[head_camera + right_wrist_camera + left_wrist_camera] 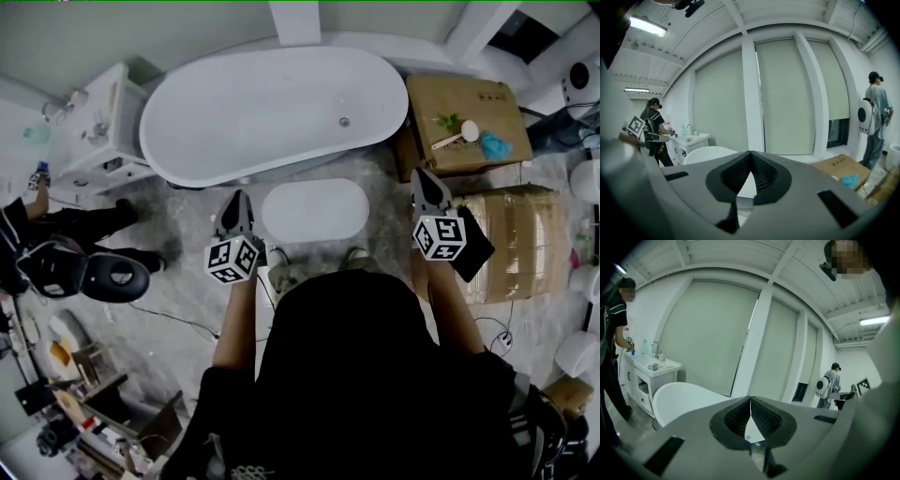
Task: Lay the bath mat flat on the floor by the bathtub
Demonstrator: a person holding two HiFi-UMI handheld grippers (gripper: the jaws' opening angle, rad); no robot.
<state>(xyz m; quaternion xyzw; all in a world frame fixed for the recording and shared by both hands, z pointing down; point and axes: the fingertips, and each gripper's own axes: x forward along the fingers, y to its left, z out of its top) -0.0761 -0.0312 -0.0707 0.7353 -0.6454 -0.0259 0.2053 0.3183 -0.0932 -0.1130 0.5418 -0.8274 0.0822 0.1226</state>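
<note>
Claws were both pinched shut on nothing: my left gripper hung by the mat's left end, my right gripper well off to its right. The oval bath mat lay flat on the floor just on the near side of the bathtub, so I judged it placed, with nothing left to hold. A cardboard box stood at the tub's right end.

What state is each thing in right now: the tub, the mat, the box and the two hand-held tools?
bathtub: empty, no water in view
bath mat: lying flat beside the bathtub, held by neither tool
left tool: jaws shut, holding nothing
right tool: jaws shut, holding nothing
cardboard box: closed, small items on top
</note>
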